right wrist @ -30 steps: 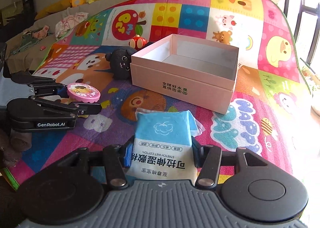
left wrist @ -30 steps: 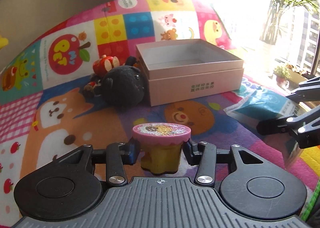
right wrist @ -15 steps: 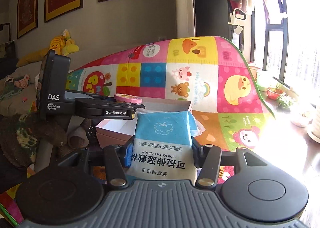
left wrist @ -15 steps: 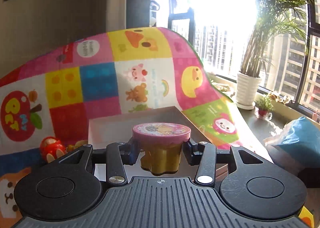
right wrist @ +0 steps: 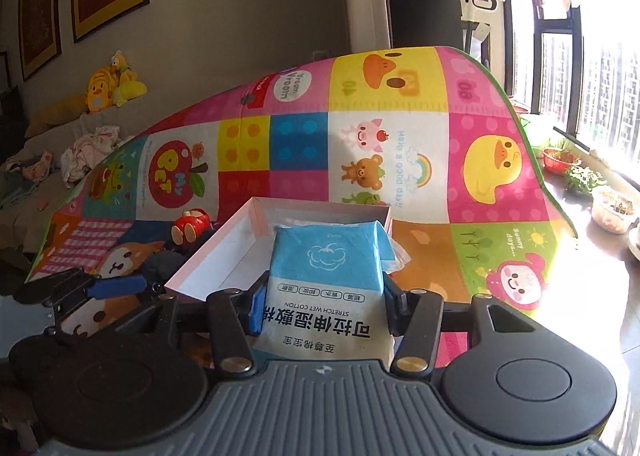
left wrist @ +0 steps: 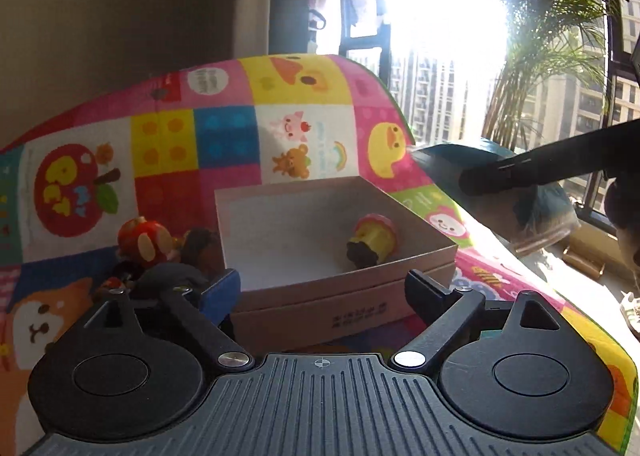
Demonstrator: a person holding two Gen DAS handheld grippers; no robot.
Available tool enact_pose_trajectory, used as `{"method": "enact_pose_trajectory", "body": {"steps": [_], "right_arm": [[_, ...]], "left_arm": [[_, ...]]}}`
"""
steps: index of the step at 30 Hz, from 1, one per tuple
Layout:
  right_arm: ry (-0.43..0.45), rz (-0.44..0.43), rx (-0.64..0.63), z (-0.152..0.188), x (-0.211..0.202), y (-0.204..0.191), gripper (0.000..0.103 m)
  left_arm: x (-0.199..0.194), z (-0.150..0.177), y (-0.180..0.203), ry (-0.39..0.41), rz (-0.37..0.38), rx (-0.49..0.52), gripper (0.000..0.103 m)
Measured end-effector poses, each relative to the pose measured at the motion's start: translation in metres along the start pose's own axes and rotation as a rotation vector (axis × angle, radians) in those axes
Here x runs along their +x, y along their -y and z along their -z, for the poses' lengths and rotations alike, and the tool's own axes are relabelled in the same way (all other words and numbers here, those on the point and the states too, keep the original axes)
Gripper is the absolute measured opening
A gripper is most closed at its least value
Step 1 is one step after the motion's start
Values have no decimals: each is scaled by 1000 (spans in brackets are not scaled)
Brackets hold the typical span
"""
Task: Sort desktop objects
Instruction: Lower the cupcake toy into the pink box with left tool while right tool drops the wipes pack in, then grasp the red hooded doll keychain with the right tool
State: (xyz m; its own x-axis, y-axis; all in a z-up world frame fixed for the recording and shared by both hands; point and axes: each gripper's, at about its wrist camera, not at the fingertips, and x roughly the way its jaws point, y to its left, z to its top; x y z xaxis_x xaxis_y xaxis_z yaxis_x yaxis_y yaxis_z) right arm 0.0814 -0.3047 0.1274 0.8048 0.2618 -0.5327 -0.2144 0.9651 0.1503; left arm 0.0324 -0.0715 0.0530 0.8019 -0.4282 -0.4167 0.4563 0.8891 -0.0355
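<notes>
The pink cardboard box stands open on the colourful play mat. The yellow toy with a pink lid lies on its side inside the box, at the right. My left gripper is open and empty just in front of the box's near wall. My right gripper is shut on a blue and white wet-wipe packet and holds it above the box. The packet and the right gripper's finger also show at the right in the left wrist view.
A red toy and a black plush lie left of the box; the red toy also shows in the right wrist view. The mat drops off at the right by a window sill with plant pots.
My left gripper has opened and let the yellow toy drop into the box. My right gripper has carried the packet over the box.
</notes>
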Motion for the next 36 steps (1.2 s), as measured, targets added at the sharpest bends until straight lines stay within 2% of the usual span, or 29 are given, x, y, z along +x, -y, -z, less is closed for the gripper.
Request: {"method": "enact_pose_trajectory", "body": {"steps": [3,6,9,10,11,12,14,16,18,21,24,27,31,33,34,36], "right_arm": [[-46,-40,46,-30,49,-11,53],[-60,43,6,-44,97,-25,53],[-138,139,-42,-44,139,-27,55],[-150,146,-37,-43,143,-24,56],[-148,139,-33,-43,141,-20,63],[-132,141,-28,-42,137,-16,71],[-82,191,-14,-42,123,-4,79],[-89,248,-3,-40,118,6,79],[-136,308,28,-35,122,20,79],[-205,278,78,-26,133,27,79],[-221,215,107,-24,147,18,77],[-189,245,92,-30,166,-2,81],[-177,169,43,-42,187,-17,78],[-129,215,-26,-48,184,-36,75],[-82,209,-74,-51,175,-51,75],[-45,112,-142,-51,155,-79,80]], "left_arm": [[-8,14,-15,-30,-32,-46,95],[-9,24,-32,-58,-54,-112,95],[-12,31,-44,-69,-67,-144,95],[-13,32,-47,-70,-67,-148,96],[-15,34,-49,-70,-67,-151,96],[-15,35,-52,-68,-67,-156,97],[-16,37,-58,-67,-68,-179,97],[-13,39,-64,-71,-66,-208,97],[-11,40,-66,-76,-62,-226,97],[-14,40,-69,-79,-67,-236,98],[-18,39,-77,-67,-86,-262,100],[-21,39,-85,-62,-111,-288,100],[-23,41,-93,-66,-140,-307,100],[-25,41,-97,-64,-162,-311,101],[-25,41,-99,-63,-177,-314,101],[-26,42,-105,-63,-239,-320,101]]}}
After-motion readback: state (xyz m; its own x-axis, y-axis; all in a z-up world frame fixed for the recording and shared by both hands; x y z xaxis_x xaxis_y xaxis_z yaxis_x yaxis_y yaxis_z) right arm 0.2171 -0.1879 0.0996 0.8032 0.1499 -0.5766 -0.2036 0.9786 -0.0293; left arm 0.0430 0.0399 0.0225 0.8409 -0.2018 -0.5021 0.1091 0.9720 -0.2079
